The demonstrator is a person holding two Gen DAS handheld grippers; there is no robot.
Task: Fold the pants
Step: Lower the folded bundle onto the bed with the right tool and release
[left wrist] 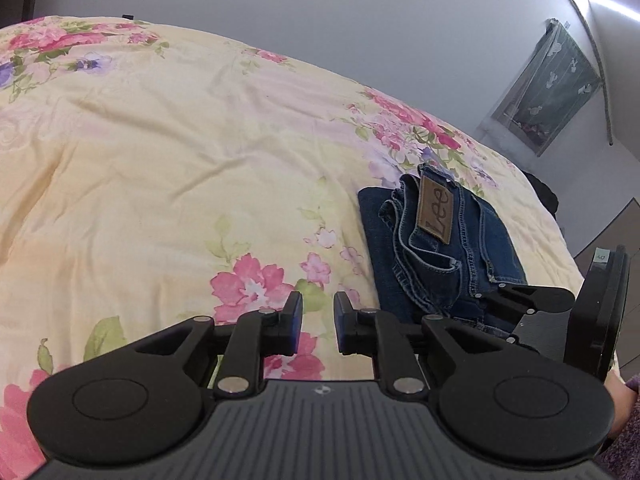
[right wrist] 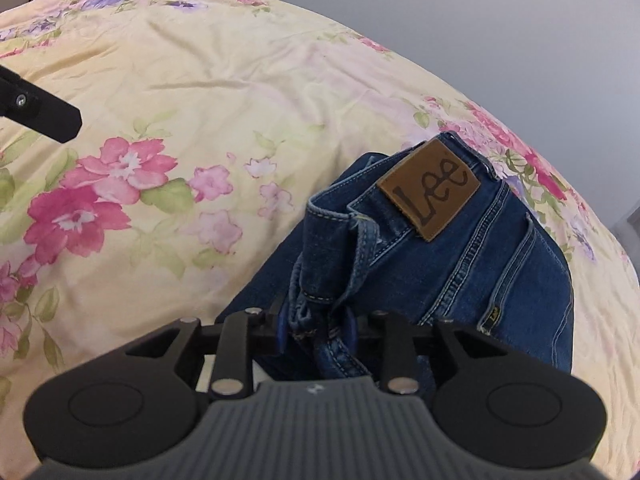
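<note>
Blue jeans (right wrist: pixel 472 260) with a brown Lee patch (right wrist: pixel 430 190) lie folded into a small stack on the floral bedspread (right wrist: pixel 200 92). My right gripper (right wrist: pixel 316 330) is shut on the bunched waistband at the stack's near edge. In the left wrist view the jeans (left wrist: pixel 440 236) lie to the right, and the right gripper (left wrist: pixel 532 308) shows at their near edge. My left gripper (left wrist: pixel 318 316) is open and empty, hovering over the bedspread (left wrist: pixel 180 140) left of the jeans.
A grey wall runs behind the bed. A curtained window (left wrist: pixel 548 92) is at the far right. One finger of the left gripper (right wrist: pixel 44 114) shows at the left edge of the right wrist view. My sleeve (left wrist: pixel 628 432) shows at lower right.
</note>
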